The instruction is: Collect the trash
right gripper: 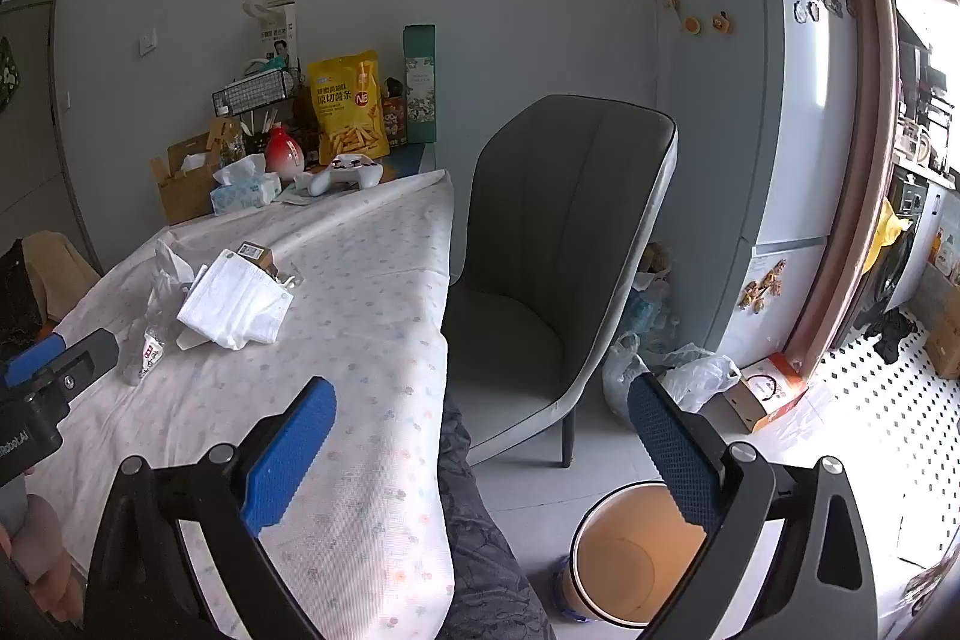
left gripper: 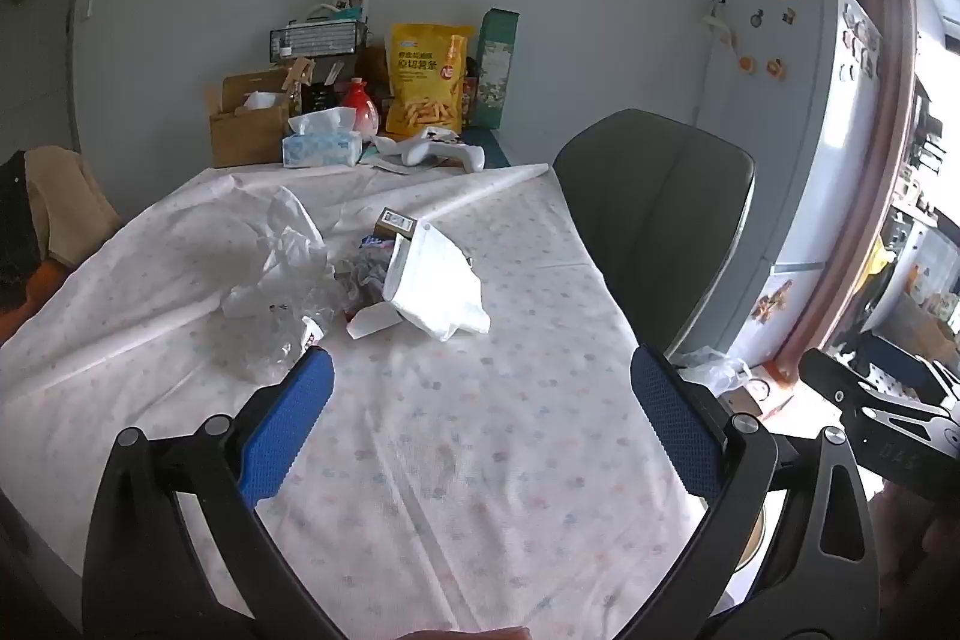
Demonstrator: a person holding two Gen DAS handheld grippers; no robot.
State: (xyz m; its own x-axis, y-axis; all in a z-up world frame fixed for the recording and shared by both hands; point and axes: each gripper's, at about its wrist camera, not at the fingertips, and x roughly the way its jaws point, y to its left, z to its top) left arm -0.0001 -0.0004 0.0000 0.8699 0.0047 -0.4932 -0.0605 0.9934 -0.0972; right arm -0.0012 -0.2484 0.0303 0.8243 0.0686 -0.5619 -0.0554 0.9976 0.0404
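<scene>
I am looking across the table [left gripper: 480, 460], where the trash pile [left gripper: 360, 274] is lying near the middle: the crumpled plastic wrap [left gripper: 270, 268] is sitting to the left, the face mask [left gripper: 438, 280] to the right, with a small box [left gripper: 396, 223] just behind it. A tissue box [left gripper: 321, 145], a snack bag [left gripper: 427, 79] and a game controller [left gripper: 441, 151] are standing along the far edge. The chair [right gripper: 558, 250] is sitting right of the table, and the bin [right gripper: 630, 556] is standing on the floor before the chair.
</scene>
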